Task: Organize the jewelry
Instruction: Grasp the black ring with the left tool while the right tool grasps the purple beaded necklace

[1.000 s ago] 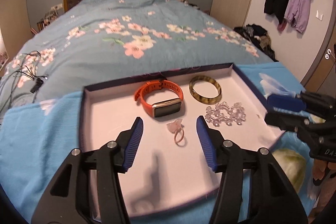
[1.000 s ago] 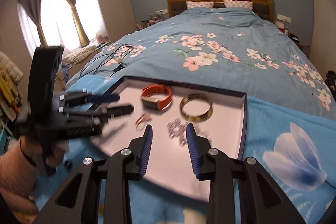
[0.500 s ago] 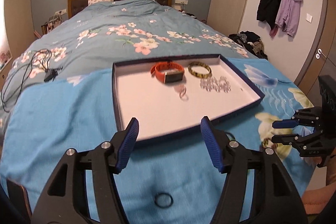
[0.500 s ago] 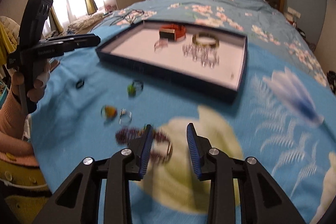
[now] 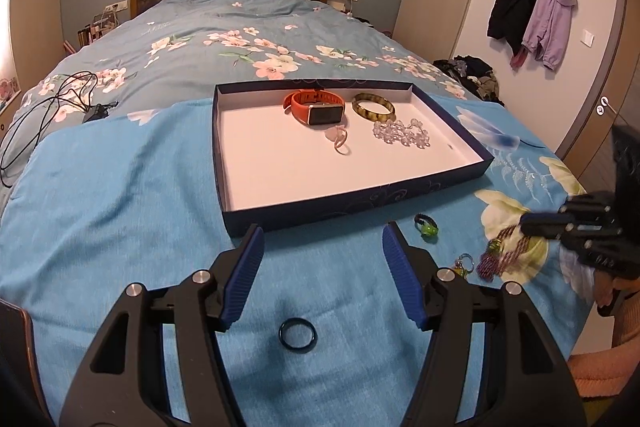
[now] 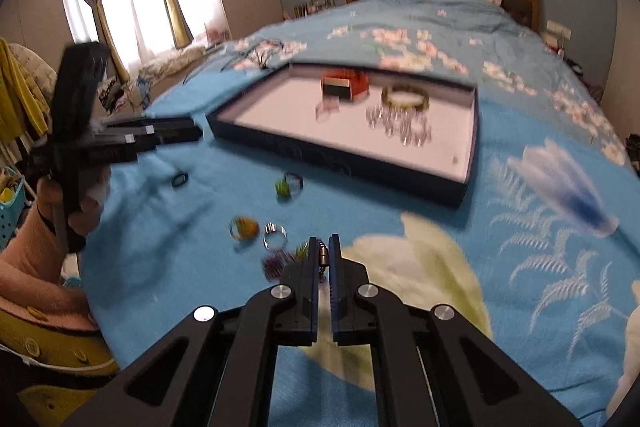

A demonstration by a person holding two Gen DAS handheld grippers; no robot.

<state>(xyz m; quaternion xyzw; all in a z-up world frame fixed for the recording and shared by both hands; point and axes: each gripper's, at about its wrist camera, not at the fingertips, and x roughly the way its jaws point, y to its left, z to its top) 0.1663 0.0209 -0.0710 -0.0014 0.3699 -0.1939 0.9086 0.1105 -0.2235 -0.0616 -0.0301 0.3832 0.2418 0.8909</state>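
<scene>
A navy tray [image 5: 360,205] with a white floor holds an orange smartwatch [image 5: 316,107], a green-brown bangle [image 5: 374,107], a clear bead bracelet [image 5: 402,135] and a pink ring [image 5: 340,143]. My left gripper [image 5: 322,247] is open above the blue blanket, with a black ring [image 5: 298,334] lying below it. My right gripper [image 6: 324,255] is shut on a dark purple beaded bracelet [image 6: 276,265], gripping its metal clasp end [image 6: 322,257]. It shows at the right of the left wrist view [image 5: 536,221], over that bracelet [image 5: 500,255].
Loose on the blanket: a green-stone ring [image 5: 426,225], a yellow-stone ring [image 6: 244,227], a silver ring [image 6: 275,241]. In the right wrist view the tray [image 6: 400,171] lies ahead and the left gripper [image 6: 192,131] stands at left. Cables [image 5: 48,107] lie far left.
Both grippers pulled back from over the tray to the near blanket. My right gripper dropped to the purple bracelet and closed on it. The left stayed open.
</scene>
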